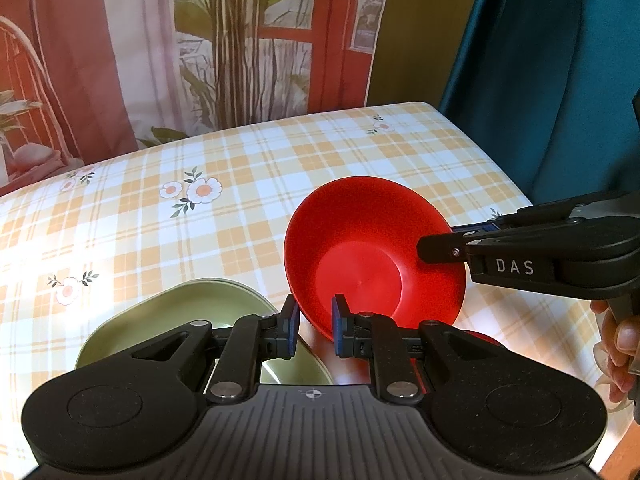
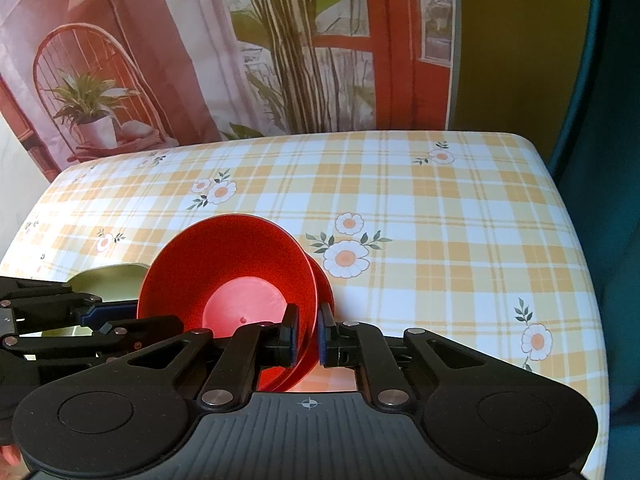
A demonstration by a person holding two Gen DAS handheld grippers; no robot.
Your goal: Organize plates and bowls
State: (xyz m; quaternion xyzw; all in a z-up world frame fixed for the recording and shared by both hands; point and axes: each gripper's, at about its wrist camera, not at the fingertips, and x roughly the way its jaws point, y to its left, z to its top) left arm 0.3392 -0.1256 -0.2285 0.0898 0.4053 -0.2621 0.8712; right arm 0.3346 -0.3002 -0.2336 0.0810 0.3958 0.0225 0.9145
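A red bowl is held tilted above the checked tablecloth; it also shows in the right wrist view. My right gripper is shut on its near rim, and its black body reaches in from the right in the left wrist view. My left gripper stands around the bowl's lower rim with its jaws a little apart. A green dish lies on the cloth at the lower left, partly hidden by my left gripper. A second red piece peeks out behind the bowl.
The table wears a yellow checked cloth with daisies. A printed curtain hangs behind the far edge, and a teal curtain hangs at the right. The table's right edge is close.
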